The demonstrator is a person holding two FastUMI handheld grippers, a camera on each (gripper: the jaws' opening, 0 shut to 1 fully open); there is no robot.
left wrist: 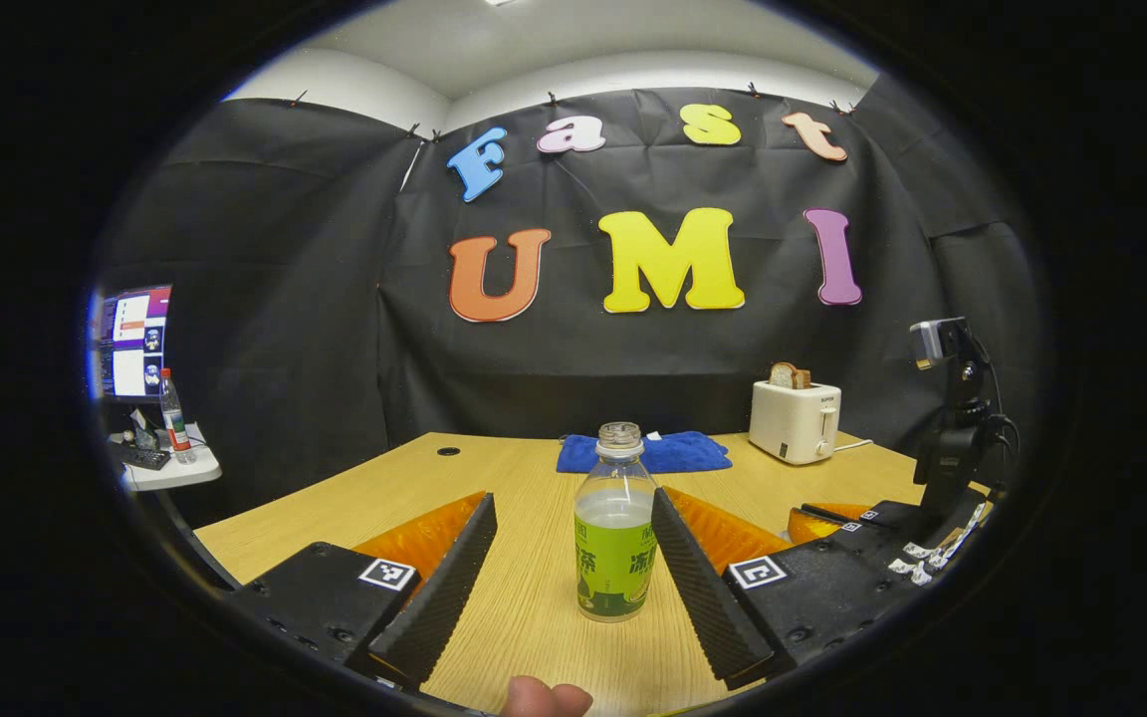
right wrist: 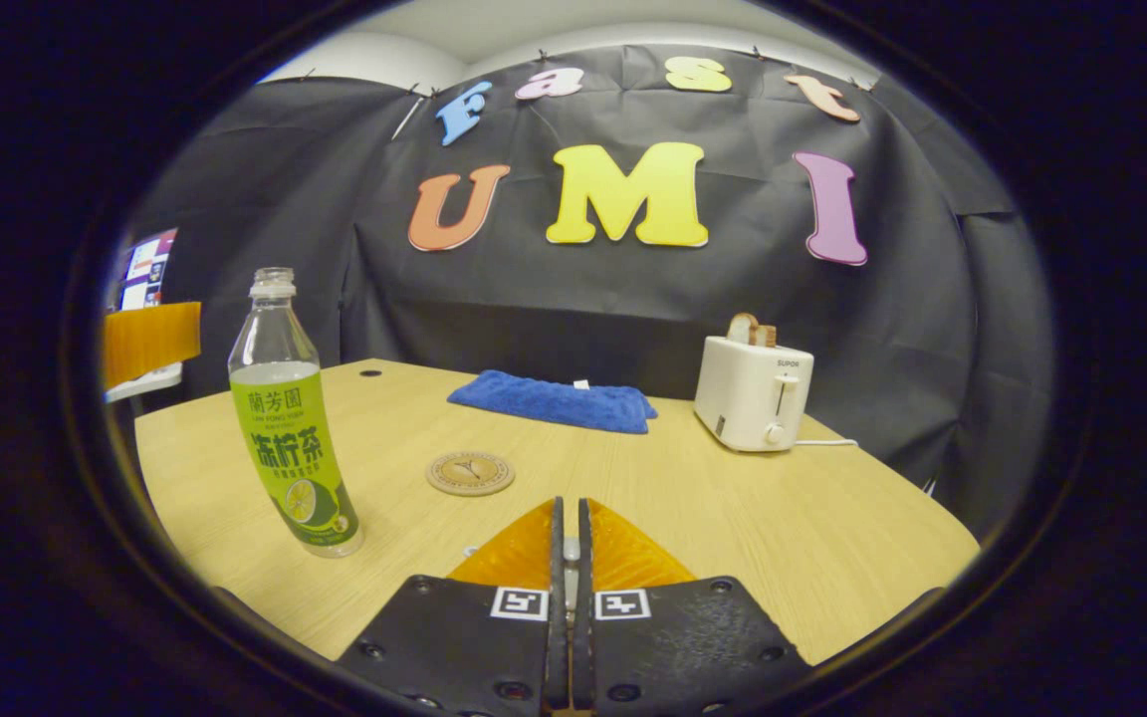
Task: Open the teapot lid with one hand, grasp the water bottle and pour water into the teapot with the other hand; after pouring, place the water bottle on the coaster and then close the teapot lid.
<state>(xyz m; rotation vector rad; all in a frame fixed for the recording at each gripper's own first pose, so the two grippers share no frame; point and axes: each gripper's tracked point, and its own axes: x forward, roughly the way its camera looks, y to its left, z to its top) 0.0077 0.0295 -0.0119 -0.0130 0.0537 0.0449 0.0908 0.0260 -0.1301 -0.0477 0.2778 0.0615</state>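
A clear water bottle (left wrist: pixel 615 538) with a green label stands uncapped and partly full on the wooden table (left wrist: pixel 524 617). My left gripper (left wrist: pixel 572 503) is open around it, one finger on each side; its right finger is very near the label and its left finger well apart. In the right gripper view the bottle (right wrist: pixel 293 428) stands at the left and a round wooden coaster (right wrist: pixel 470 472) lies ahead on the table. My right gripper (right wrist: pixel 571 518) is shut, with a small pale thing in the slit that I cannot identify. In the left gripper view, the right gripper (left wrist: pixel 817 520) is low at the right.
A folded blue towel (right wrist: pixel 554 400) lies at the back of the table. A white toaster (right wrist: pixel 753 393) with bread stands at the back right, its cord trailing right. A camera stand (left wrist: pixel 952 428) rises at the right edge. A side shelf (left wrist: pixel 170 468) holds a monitor and another bottle.
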